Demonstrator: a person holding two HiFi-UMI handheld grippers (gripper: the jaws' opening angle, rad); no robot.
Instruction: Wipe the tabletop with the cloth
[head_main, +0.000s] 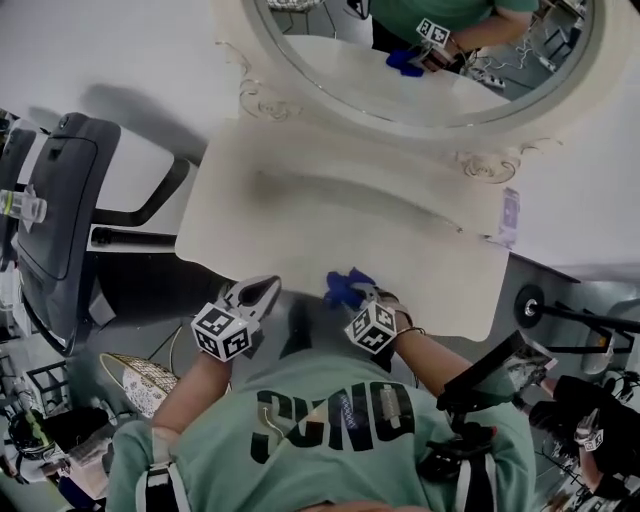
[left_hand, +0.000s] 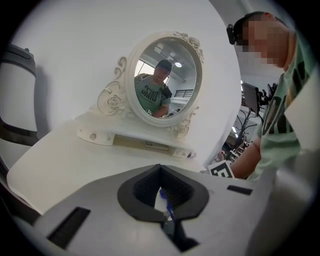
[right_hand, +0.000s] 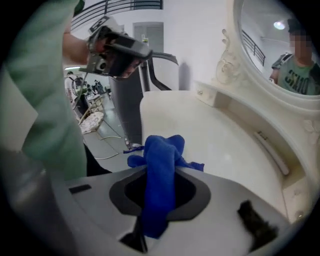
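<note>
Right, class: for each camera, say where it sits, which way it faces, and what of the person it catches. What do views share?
Head view: on the head, facing steeply down at tabletop and mirror; shows shirt, left tongs, right tongs.
Left gripper view: on the left tongs, facing across the tabletop to the mirror; shows shirt and right forearm.
Right gripper view: on the right tongs, facing along the clamped blue cloth over the tabletop; shows left arm.
Shared: all three see tabletop and mirror.

White tabletop (head_main: 340, 235), ornate oval mirror (head_main: 400, 85) standing at its back
</note>
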